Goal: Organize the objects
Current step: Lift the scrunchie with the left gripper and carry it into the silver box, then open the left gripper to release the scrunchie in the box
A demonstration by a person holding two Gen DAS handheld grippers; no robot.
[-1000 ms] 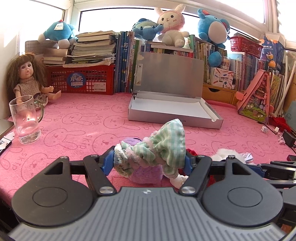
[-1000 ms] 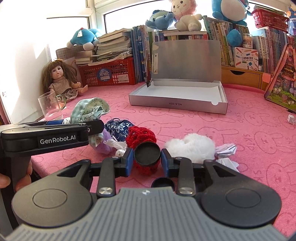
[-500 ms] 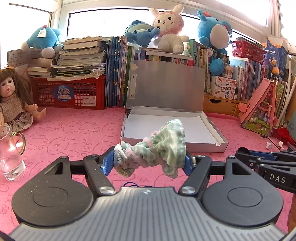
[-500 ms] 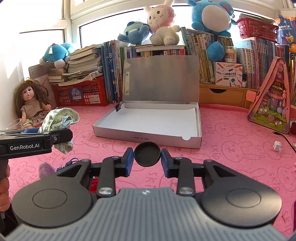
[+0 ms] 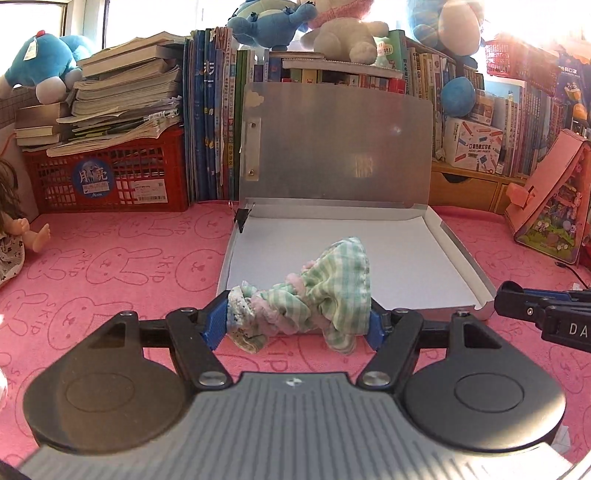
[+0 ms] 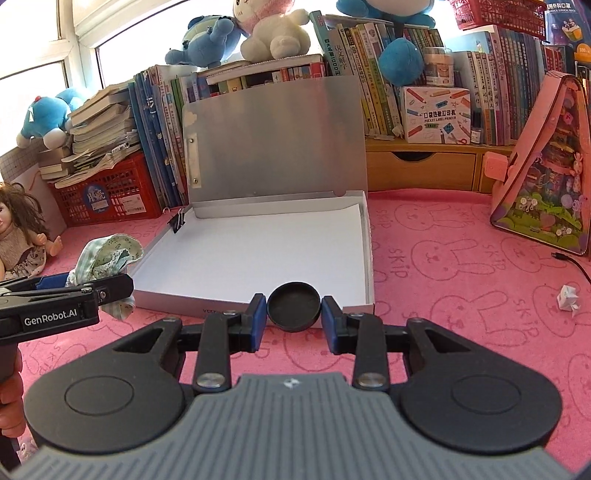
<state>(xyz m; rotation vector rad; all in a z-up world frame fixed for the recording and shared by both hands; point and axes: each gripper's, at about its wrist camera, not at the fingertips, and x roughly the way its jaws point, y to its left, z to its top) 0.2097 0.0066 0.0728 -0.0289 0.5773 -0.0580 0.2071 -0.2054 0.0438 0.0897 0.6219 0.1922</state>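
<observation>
Two readable marks: "GenRobot.AI" on left claw (image 6: 110, 291), "SKIP" on pink mat (image 6: 461, 266).

I get strong daylight from the window (image 5: 85, 22) behind the shelves; it blows out the upper right corner of the left wrist view and washes the red basket (image 5: 517, 55) there. Both views stay sharp at centre, with fisheye bending and dark vignetting at the corners.

One open box (image 6: 255, 254), one round lid (image 6: 294, 311), one doll (image 6: 22, 236), one red basket (image 5: 107, 177), one binder clip (image 6: 177, 222)
</observation>
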